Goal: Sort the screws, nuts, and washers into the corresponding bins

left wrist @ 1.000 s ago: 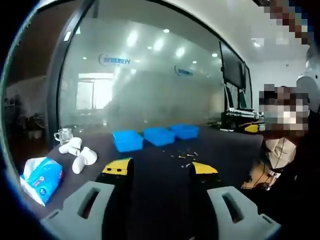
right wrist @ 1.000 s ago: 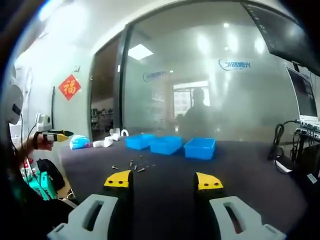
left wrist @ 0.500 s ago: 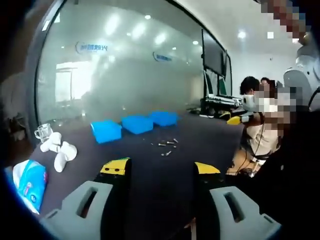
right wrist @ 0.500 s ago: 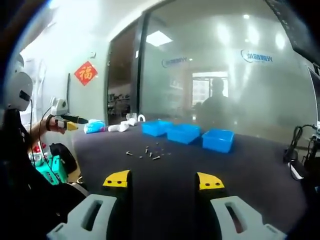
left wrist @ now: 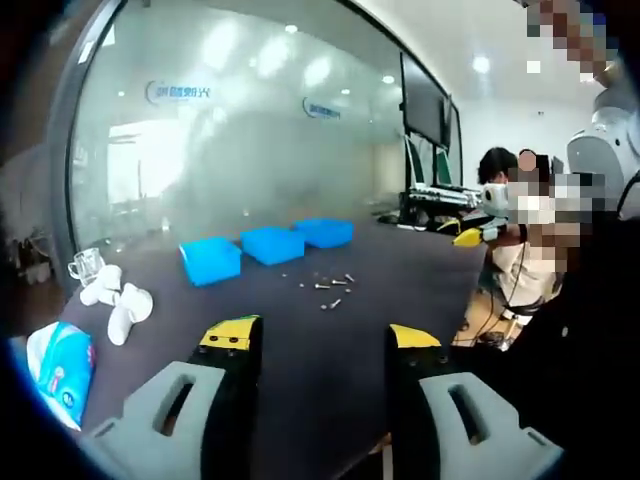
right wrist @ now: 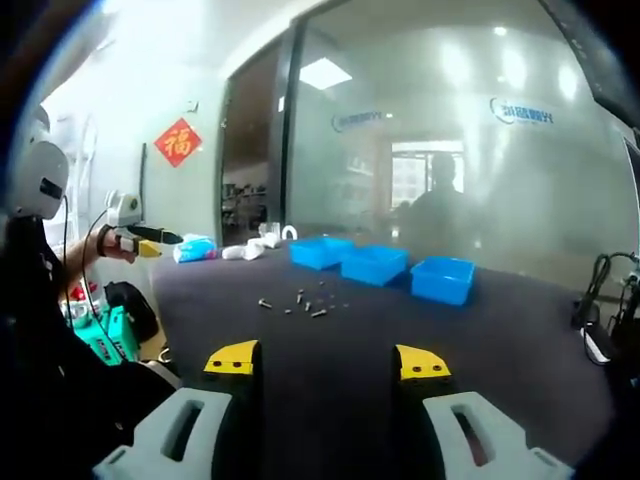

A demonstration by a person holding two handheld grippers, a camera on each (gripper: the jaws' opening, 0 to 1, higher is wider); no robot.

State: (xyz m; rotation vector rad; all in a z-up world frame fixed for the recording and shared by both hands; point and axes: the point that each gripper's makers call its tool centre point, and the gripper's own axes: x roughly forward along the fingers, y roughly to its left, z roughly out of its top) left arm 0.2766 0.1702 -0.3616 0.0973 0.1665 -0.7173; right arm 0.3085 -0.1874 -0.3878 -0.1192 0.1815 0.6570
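Above the dark table (left wrist: 400, 270), both grippers level, jaws apart, small fasteners (right wrist: 300, 301) apparently before three blue bins (right wrist: 380, 265).

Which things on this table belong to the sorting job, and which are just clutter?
For the job:
- loose fasteners scattered mid-table
- three blue bins in a row behind them

Lying about:
- tissue pack
- white objects, too blurred to identify
- glass cup
- cables at the table edge
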